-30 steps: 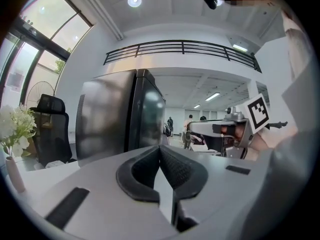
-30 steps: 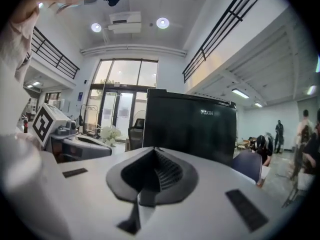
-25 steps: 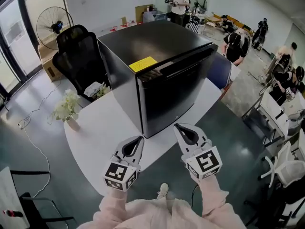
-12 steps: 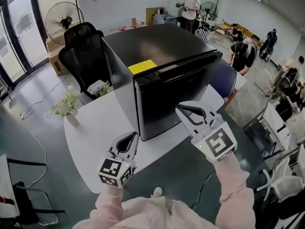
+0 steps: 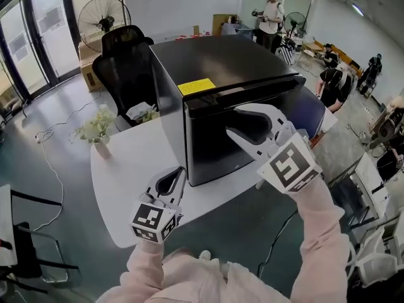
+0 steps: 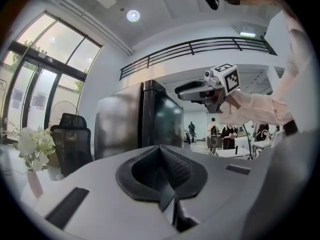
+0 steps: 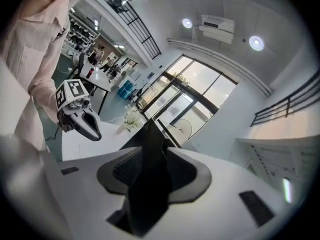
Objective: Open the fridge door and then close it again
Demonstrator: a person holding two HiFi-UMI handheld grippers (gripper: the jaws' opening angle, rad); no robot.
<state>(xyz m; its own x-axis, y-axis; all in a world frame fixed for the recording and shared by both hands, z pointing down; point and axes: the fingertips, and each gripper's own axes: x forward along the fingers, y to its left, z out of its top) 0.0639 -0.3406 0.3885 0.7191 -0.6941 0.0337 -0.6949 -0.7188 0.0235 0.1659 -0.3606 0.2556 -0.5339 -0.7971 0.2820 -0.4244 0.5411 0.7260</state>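
Observation:
The black fridge (image 5: 214, 74) stands on the white table (image 5: 132, 182) with its door (image 5: 218, 144) closed and a yellow label (image 5: 197, 86) on top. My right gripper (image 5: 238, 126) is raised in front of the door's upper part. Its jaws have just been opening and now stand wide. In the right gripper view a dark edge of the fridge (image 7: 147, 174) fills the gap of that gripper (image 7: 152, 150), with the pads apart from it. My left gripper (image 5: 179, 172) hangs low over the table's front edge, shut and empty, its pads meeting (image 6: 162, 153).
A black office chair (image 5: 129, 62) and a floor fan (image 5: 104, 21) stand behind the table's left end. A vase of white flowers (image 5: 98, 130) sits on the table's left side. Several people (image 5: 271, 17) and desks are at the back right.
My right gripper has risen from the table's front edge to the door's top, rolled over, and opened its jaws. The left gripper has stayed low and shut.

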